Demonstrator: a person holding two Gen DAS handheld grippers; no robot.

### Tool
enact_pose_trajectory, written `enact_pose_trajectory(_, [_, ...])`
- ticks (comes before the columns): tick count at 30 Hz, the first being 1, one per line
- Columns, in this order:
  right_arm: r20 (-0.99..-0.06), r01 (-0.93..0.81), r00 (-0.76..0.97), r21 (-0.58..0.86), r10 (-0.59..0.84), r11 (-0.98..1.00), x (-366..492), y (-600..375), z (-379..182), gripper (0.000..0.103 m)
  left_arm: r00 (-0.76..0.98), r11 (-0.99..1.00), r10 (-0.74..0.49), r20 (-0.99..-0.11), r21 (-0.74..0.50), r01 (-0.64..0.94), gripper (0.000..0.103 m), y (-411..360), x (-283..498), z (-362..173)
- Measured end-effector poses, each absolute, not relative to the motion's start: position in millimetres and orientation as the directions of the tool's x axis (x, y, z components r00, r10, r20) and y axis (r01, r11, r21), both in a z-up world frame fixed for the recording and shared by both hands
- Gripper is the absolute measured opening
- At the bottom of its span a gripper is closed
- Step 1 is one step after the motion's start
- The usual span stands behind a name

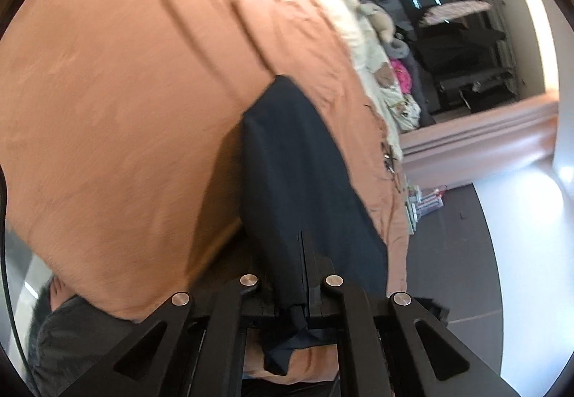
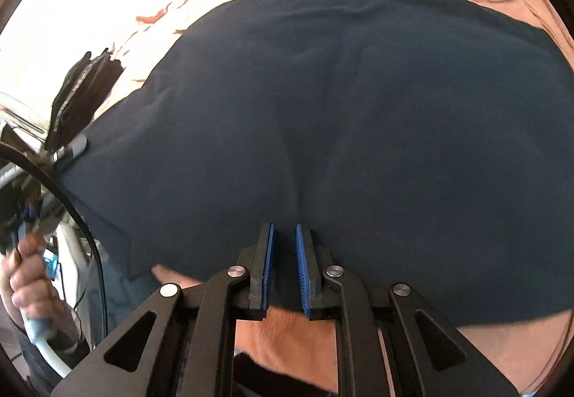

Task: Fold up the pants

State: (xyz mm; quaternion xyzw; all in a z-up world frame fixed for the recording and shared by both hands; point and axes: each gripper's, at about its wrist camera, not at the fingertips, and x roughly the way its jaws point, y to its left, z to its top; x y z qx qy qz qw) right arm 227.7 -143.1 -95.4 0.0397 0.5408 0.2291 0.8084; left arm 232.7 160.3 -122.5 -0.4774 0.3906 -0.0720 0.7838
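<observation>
Left wrist only: cluttered shelf (image 1: pixel 462 49)

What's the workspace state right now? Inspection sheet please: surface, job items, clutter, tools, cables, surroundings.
Surface: bed with a salmon cover, wrinkled.
Job's things: dark navy pants spread on the cover; one end hangs lifted.
Clutter: stuffed toys and clothes at the bed's far edge.
Grippers: left tool shut on the pants' fabric; right tool nearly closed at the pants' near edge, fabric between its pads, grip unclear.
Cables: black cable beside the person's hand.
Surroundings: dark floor, mirror.
</observation>
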Motion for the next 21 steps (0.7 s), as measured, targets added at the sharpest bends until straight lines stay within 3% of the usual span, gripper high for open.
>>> enact_pose_trajectory(21, [-0.674, -0.141, 0.544, 0.515, 0.500, 0.846, 182, -315, -39, 0.011, 0.664, 0.667, -0.561, -0.495, -0.745, 0.008, 0.008, 59, 302, -28])
